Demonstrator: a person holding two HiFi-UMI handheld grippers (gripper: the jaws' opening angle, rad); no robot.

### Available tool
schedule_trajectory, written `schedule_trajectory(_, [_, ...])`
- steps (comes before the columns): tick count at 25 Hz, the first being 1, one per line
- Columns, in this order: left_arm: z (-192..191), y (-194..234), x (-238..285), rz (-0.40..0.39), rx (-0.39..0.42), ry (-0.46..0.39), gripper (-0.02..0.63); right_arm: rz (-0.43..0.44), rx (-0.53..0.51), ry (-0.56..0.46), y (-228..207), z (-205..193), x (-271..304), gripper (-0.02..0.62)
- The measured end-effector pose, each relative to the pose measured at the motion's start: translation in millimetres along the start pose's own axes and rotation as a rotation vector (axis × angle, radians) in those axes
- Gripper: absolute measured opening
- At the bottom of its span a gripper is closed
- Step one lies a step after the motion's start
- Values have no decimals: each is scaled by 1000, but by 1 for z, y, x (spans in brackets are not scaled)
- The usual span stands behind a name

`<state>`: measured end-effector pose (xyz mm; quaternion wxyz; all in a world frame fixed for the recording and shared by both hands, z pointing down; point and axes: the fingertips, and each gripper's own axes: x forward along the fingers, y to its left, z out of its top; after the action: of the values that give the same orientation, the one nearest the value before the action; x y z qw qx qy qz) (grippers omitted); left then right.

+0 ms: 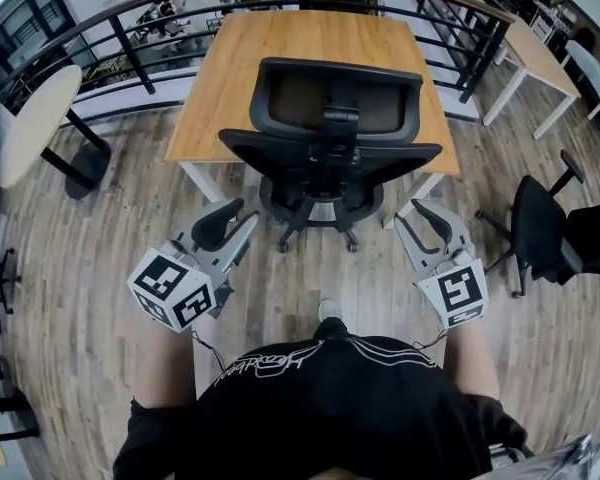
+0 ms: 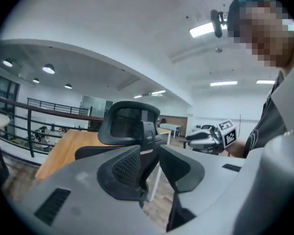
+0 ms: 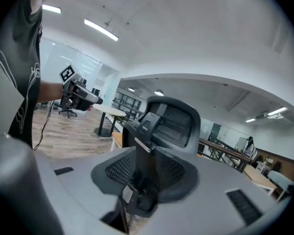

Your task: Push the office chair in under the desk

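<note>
The office chair (image 1: 325,148) stood at upper centre, drawn up to the wooden bench (image 1: 280,48), its backrest facing the camera. Below it, the left hand-held gripper (image 1: 245,215) and right hand-held gripper (image 1: 412,212) hung clear of the chair, jaws partly apart, gripping nothing.

Office chair (image 1: 330,138): blk all over, fine mesh weave in back. Desk (image 1: 280,48): orange-tan wood-grain top, wht legs. Floor (image 1: 80,268): grey-brown planks, streaky grain. Left gripper (image 1: 242,216) & right gripper (image 1: 412,213): lt grey bodies, blk pads (image 1: 216,224), wht cubes (image 1: 170,286) w/ blk square markers. Shirt (image 1: 320,398) at 6 o'clock: blk, thin wht line print. 2nd chair (image 1: 540,228) at 3 o'clock: blk. Round table (image 1: 35,118) at 9 o'clock: cream top, blk base. Railing (image 1: 130,48) at 12 o'clock: blk.
</note>
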<state>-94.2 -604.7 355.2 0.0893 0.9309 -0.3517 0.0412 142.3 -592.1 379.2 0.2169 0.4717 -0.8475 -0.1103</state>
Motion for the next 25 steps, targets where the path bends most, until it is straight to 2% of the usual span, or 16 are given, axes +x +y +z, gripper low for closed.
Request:
schedule_trajectory(2, [-1, -17, -11, -1, -40, -37, 80, 39, 16, -29, 26, 10, -15, 114])
schedule_trajectory(4, [-6, -35, -20, -14, -57, -41, 34, 154, 139, -66, 59, 20, -31, 77])
schedule_trajectory(6, [-11, -57, -29, -72, -84, -44, 12, 293, 279, -119, 93, 31, -48, 66])
schedule_trajectory(8, [-15, -80, -37, -138, -116, -48, 8, 371, 365, -160, 116, 42, -63, 58])
schedule_trajectory(12, [-23, -119, -51, -233, -124, -35, 7, 380, 410, -191, 133, 53, -85, 52])
schedule_trajectory(19, [-19, -176, -59, -338, -152, -62, 8, 366, 543, -258, 117, 62, -113, 52])
schedule_trajectory(22, [-21, -208, -61, -363, -149, -68, 8, 390, 563, -251, 121, 56, -131, 52])
schedule_trajectory(25, [-24, -236, -62, -367, -208, -86, 8, 412, 548, -241, 126, 47, -156, 52])
